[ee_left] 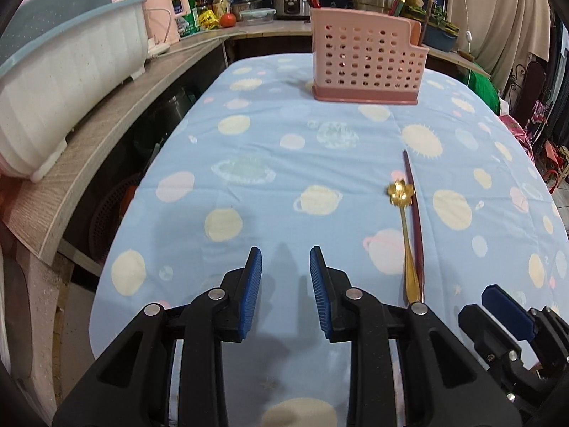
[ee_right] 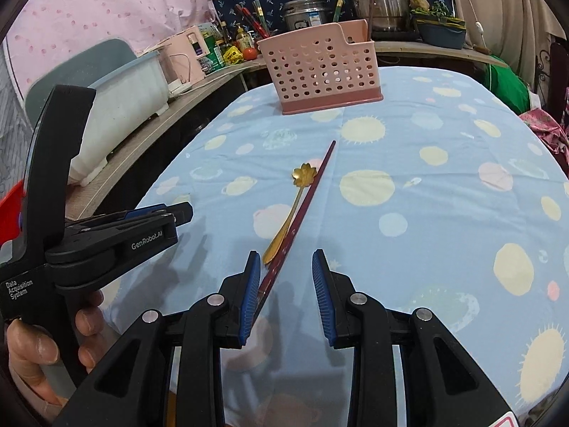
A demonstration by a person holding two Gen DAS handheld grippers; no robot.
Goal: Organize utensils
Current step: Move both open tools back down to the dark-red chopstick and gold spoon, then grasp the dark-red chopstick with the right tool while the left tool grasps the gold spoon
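Your left tool (ee_left: pixel 285 259) hangs released over the blue patterned desk (ee_left: pixel 270 163), nothing between its pads. Your right tool (ee_right: pixel 283 265) is released too, its jaws parted around the near end of the dark red chopstick (ee_right: pixel 302 203). The gold flower spoon (ee_right: pixel 292 206) lies touching that chopstick. The pink utensil caddy (ee_right: pixel 322 71) stands upright at the desk's far end.

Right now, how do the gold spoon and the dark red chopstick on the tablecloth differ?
The gold spoon is shiny metal with a flower-shaped bowl; the dark red chopstick is a plain, thin stick. The chopstick is clearly longer, reaching past the spoon toward the pink basket. The chopstick's near end lies between the right gripper's fingers; the spoon's stops just short. Both lie flat, side by side.
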